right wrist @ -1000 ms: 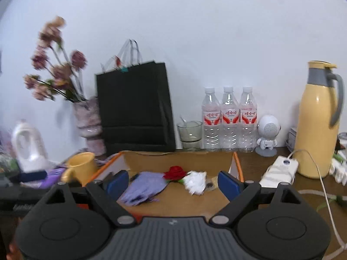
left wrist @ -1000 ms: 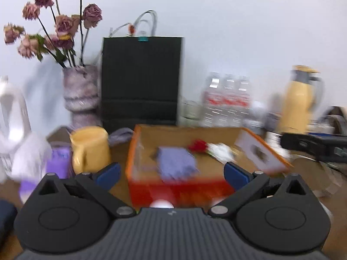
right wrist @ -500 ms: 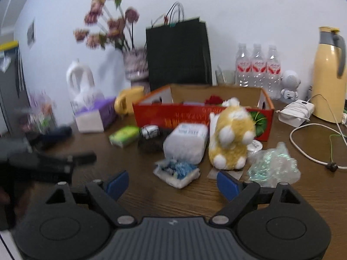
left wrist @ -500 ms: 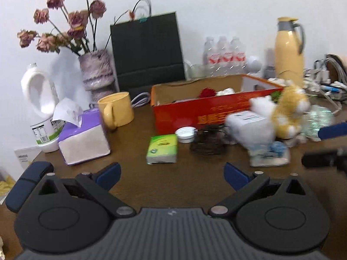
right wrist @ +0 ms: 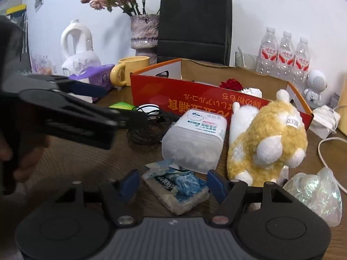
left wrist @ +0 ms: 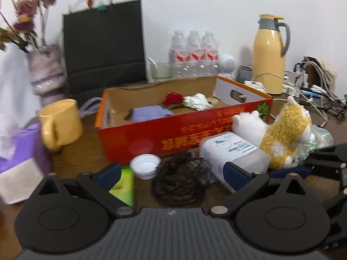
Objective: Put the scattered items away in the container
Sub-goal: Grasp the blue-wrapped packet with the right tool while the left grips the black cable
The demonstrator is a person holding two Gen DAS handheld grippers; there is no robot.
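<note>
The red cardboard box [left wrist: 184, 127] stood toward the back of the table [right wrist: 86, 158], open-topped, holding a folded purple cloth [left wrist: 151, 112], a red rose [left wrist: 173, 98] and a white flower [left wrist: 196, 100]. In front of it lay the scattered things: a plush toy [right wrist: 266, 138], a clear tub of cotton pads [right wrist: 195, 138], a coiled black cable [left wrist: 180, 179], a white cap [left wrist: 145, 165] and a green packet [left wrist: 122, 186]. The left gripper [left wrist: 171, 173] hung low over the cable, jaws wide and closing slightly, gripping nothing. The right gripper [right wrist: 171, 183] pointed downward with a blue-and-white wrapped pack [right wrist: 180, 186] between its closing jaws, pads apparently not yet pressing. The box's far interior stayed hidden behind its front wall.
</note>
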